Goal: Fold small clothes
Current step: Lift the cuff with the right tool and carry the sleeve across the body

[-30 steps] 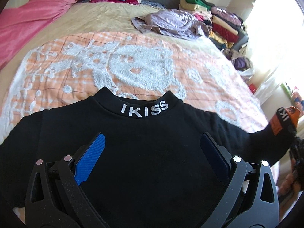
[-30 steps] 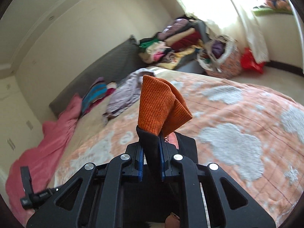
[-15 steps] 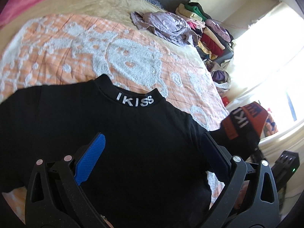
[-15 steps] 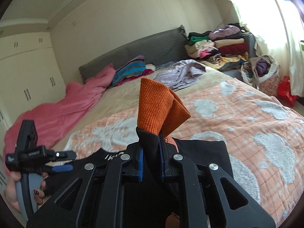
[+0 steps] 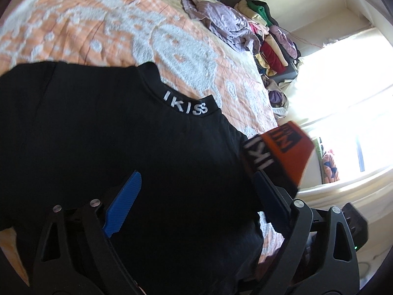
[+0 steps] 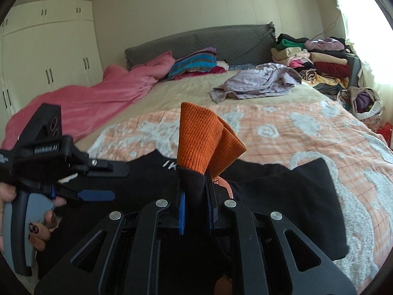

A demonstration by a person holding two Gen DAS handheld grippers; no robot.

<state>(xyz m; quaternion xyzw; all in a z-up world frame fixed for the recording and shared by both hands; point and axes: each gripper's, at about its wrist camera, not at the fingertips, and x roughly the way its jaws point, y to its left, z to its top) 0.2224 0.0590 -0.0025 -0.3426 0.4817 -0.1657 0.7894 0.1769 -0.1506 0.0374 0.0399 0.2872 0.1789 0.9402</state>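
Sleeve lifted over a black top on the bed

The top [image 5: 127,147] lies flat on the bed [image 6: 307,132], collar away from the person. The right gripper [image 6: 195,202] has its fingers clamped on the sleeve [image 6: 194,184], whose orange cuff [image 6: 206,140] stands up above the top. The left gripper [image 5: 196,201] hovers over the top's middle, fingers apart and just closing slightly, nothing pressed between them.

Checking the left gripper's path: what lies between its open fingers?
Only the black top's flat body shows between the left gripper's fingers in the left wrist view; nothing else.
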